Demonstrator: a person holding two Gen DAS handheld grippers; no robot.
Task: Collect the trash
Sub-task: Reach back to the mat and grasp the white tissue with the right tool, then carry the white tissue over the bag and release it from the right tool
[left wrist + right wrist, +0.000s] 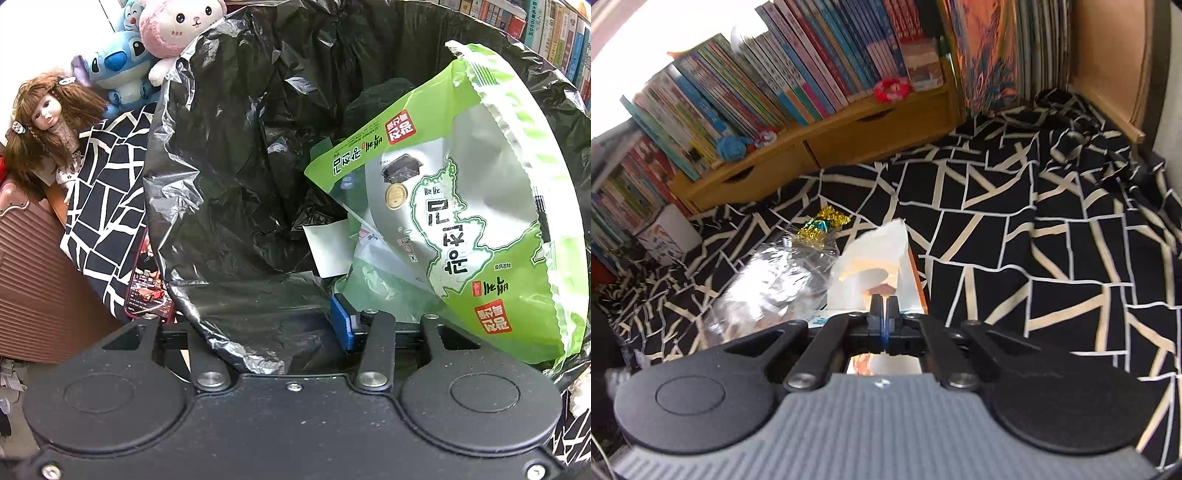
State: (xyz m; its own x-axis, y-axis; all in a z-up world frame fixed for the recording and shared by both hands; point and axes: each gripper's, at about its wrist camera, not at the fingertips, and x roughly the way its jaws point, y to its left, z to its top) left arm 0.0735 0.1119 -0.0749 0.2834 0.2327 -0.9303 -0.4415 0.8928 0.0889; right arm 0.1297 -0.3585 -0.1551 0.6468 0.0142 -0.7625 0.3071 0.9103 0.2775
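The black trash bag (236, 155) fills the left wrist view, its mouth wide. Inside leans a green and white snack packet (461, 206) above a white paper scrap (325, 251). My left gripper (266, 328) sits at the bag's near rim, and a flap of rim lies across the gap between its fingers. One blue-padded finger (345, 325) shows; the other is hidden under the flap. In the right wrist view my right gripper (883, 314) is shut on a white wrapper (871, 254) with an orange edge, above the patterned cloth. Crumpled clear plastic (775, 284) with gold tinsel (823, 225) lies just left of it.
A black and cream patterned cloth (1034, 240) covers the surface. A wooden drawer unit (849, 136) carrying rows of books (768, 85) stands behind it. Left of the bag are a doll (40, 125), plush toys (147, 44) and a red phone (147, 291).
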